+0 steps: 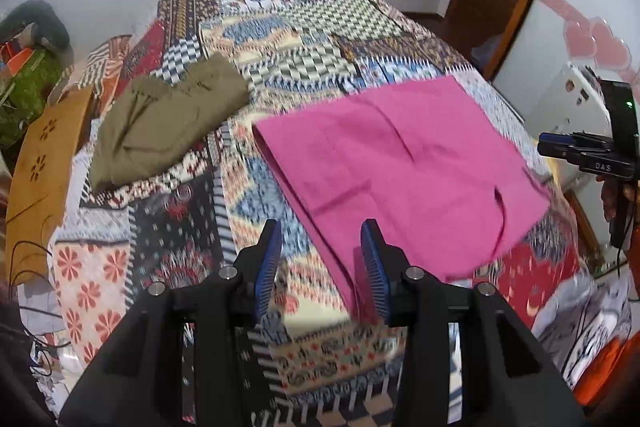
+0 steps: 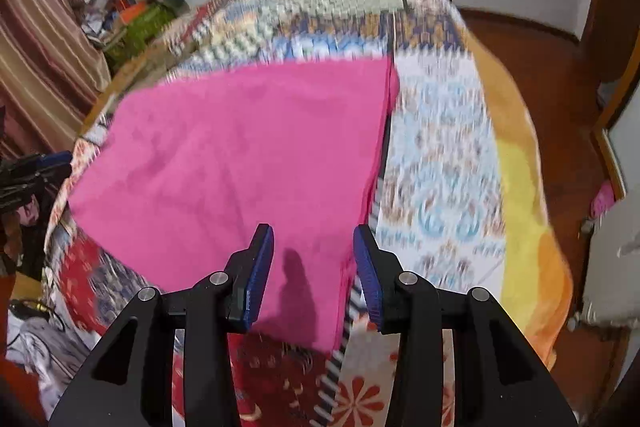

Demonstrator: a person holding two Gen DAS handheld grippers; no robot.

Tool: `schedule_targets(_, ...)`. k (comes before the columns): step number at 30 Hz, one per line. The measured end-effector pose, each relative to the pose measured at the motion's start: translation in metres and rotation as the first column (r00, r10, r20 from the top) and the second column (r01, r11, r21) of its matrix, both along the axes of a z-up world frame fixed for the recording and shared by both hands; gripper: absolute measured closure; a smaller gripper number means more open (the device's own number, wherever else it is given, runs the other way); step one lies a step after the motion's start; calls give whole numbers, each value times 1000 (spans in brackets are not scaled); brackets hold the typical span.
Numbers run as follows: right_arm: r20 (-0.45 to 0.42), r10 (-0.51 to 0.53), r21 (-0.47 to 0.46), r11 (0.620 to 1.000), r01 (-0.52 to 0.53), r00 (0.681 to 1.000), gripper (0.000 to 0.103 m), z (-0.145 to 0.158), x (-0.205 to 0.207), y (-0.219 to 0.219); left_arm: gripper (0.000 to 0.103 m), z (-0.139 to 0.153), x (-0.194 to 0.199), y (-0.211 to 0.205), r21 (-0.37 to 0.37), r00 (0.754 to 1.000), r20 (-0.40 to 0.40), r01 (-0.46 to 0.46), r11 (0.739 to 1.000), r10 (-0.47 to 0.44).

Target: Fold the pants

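Folded pink pants [image 1: 400,167] lie flat on the patchwork bedspread [image 1: 180,227]. My left gripper [image 1: 322,227] hovers over their near left corner, open, with nothing between its blue pads. The cloth's edge runs under the right-hand finger. In the right wrist view the pink pants [image 2: 240,155] fill the middle. My right gripper [image 2: 314,231] hangs open above their near right corner and casts a shadow on the cloth. The right gripper [image 1: 552,145] also shows at the right edge of the left wrist view, held by a hand.
Folded olive pants [image 1: 168,123] rest on the bed at the far left. An orange wooden board [image 1: 44,163] stands by the bed's left side, with cables below it. Clutter is piled in the far left corner [image 2: 136,15]. Brown floor [image 2: 560,67] lies right of the bed.
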State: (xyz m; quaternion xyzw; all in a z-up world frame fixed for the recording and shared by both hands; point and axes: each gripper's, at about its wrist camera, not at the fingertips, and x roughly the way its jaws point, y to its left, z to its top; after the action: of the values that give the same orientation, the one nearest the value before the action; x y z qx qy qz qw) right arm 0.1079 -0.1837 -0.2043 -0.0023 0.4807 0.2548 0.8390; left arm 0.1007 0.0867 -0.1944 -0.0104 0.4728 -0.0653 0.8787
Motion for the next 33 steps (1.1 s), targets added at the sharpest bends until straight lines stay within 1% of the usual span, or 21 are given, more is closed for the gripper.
schedule_targets(4, 71, -6, 29, 1000, 4, 997, 65, 22, 16, 2, 61, 8, 24, 4, -11, 1000, 12, -25, 1000, 25)
schedule_targets(8, 112, -14, 37, 999, 10, 994, 64, 31, 31, 9, 61, 9, 49, 10, -22, 998, 9, -57, 998, 57)
schedule_targets(11, 128, -23, 38, 999, 19, 992, 64, 33, 41, 11, 61, 6, 65, 15, -11, 997, 0, -76, 997, 76)
schedule_targets(16, 116, -36, 29, 999, 33, 993, 64, 21, 63, 14, 61, -5, 87, 19, -14, 996, -23, -84, 996, 84)
schedule_targets(25, 58, -47, 18, 999, 46, 997, 64, -6, 95, 19, 61, -31, 124, 31, -65, 990, -102, -106, 992, 99)
schedule_targets(30, 36, -51, 11, 999, 51, 998, 64, -18, 111, 21, 61, -43, 131, 37, -48, 985, -130, -121, 991, 114)
schedule_targets(33, 24, -49, 9, 999, 49, 998, 64, -25, 118, 20, 61, -50, 132, 42, -102, 979, -167, -134, 986, 116)
